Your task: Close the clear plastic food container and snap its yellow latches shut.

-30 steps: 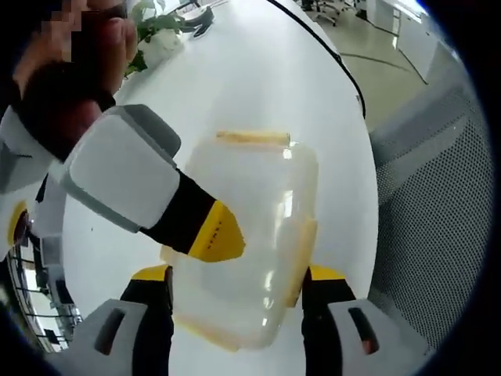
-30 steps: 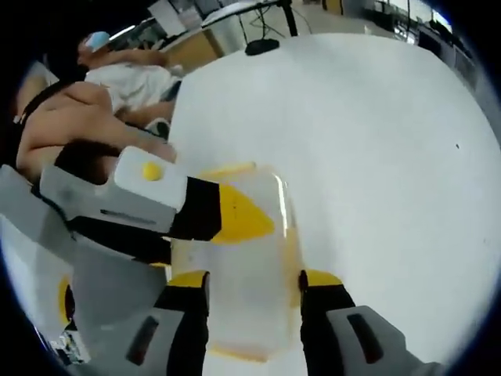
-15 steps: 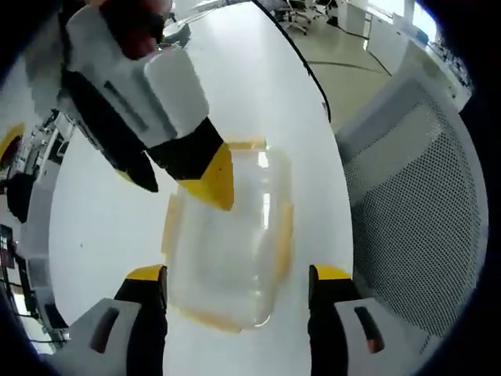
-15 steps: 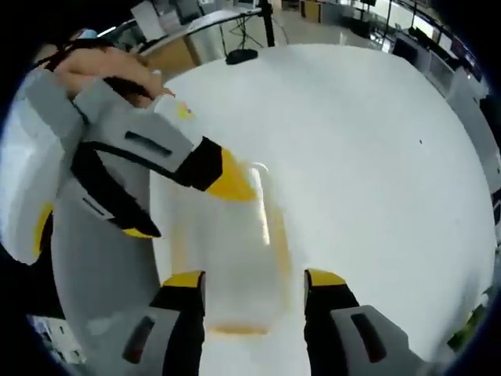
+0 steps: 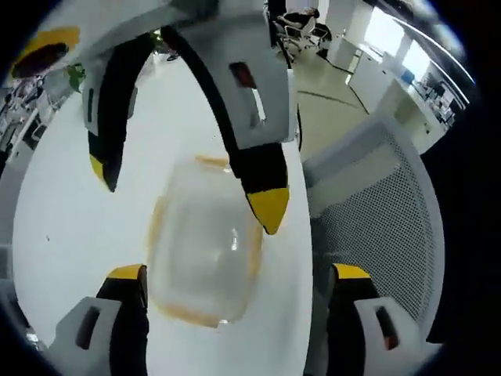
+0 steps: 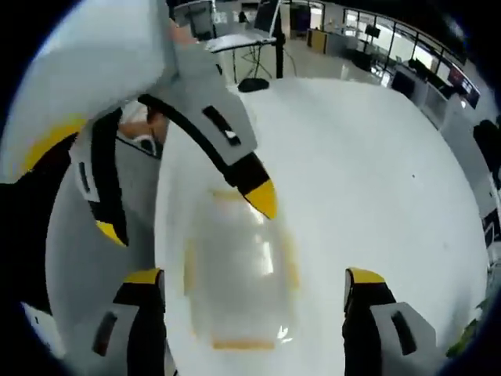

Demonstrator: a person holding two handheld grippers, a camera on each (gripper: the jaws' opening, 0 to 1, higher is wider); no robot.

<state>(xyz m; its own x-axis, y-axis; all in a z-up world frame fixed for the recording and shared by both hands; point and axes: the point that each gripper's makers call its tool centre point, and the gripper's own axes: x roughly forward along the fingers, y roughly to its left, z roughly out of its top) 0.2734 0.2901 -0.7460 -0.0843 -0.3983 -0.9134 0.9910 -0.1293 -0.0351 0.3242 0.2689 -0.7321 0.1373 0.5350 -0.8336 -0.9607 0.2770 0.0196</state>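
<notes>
The clear plastic container [image 5: 202,249] lies on the white table [image 5: 70,219] with its lid on and blurred yellow latches along its edges. My left gripper [image 5: 237,276] hangs open above its near end, the jaws spread wider than the box. My right gripper [image 5: 185,190] comes in from the top of the left gripper view, open, its yellow tips above the container's far end. In the right gripper view the container [image 6: 239,286] sits between the wide-open jaws of my right gripper [image 6: 252,280], and my left gripper [image 6: 186,213] reaches in from the upper left, open.
A grey mesh chair [image 5: 376,211] stands just past the table edge, close to the container. A black stand base [image 6: 252,82] sits at the table's far end. Office floor and desks lie beyond.
Both grippers' jaws have spread much wider and drawn back from the container's sides. The views have swung, so each gripper now sees the other from above. The container stays on the table.
</notes>
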